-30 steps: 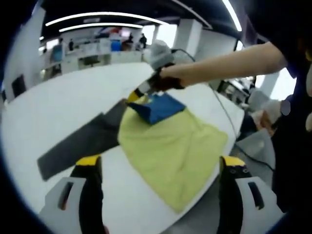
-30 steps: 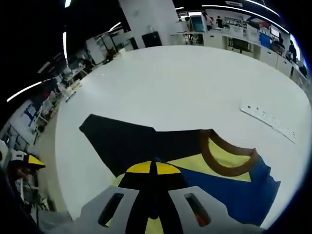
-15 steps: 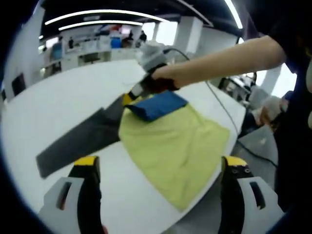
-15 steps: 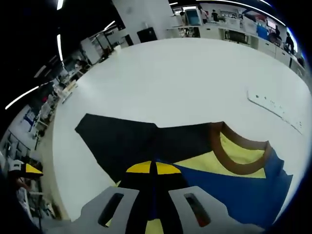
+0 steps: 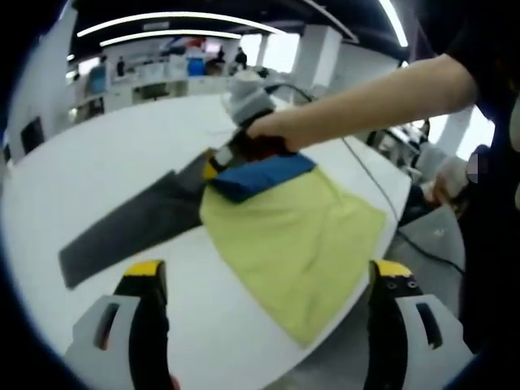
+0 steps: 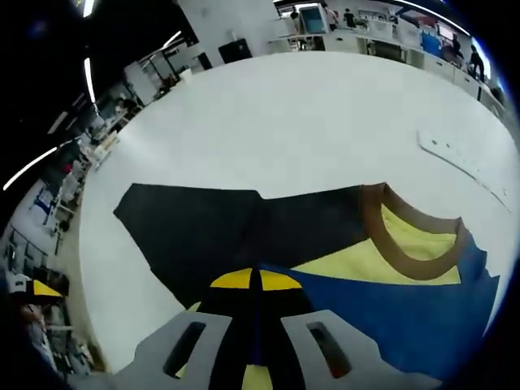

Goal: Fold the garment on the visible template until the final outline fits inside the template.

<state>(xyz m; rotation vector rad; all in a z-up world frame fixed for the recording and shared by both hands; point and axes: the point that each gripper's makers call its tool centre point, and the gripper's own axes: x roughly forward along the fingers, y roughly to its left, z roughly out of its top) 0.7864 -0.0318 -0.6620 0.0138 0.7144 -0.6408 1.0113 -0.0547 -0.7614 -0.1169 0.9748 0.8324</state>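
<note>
A yellow garment (image 5: 292, 236) with a blue sleeve (image 5: 262, 172) lies on the white table (image 5: 97, 162), its top overlapping a dark grey template (image 5: 130, 227). My left gripper (image 5: 268, 272) hovers open above the garment's near side, holding nothing. A person's hand holds my right gripper (image 5: 215, 162) at the folded blue sleeve. In the right gripper view, my right gripper (image 6: 253, 280) is shut on the garment where the blue sleeve (image 6: 406, 317) meets yellow cloth, over the template (image 6: 195, 236). The brown collar (image 6: 414, 244) lies to the right.
The table edge (image 5: 357, 268) runs close past the garment's hem, with floor beyond. A cable (image 5: 366, 171) trails across the table near the person's arm (image 5: 366, 110). A white power strip (image 6: 463, 162) lies far right. My left gripper's yellow tip (image 6: 41, 288) shows at the left.
The right gripper, still shut on the cloth, has shifted the blue sleeve a little towards the template. The left gripper has stayed open in about the same place.
</note>
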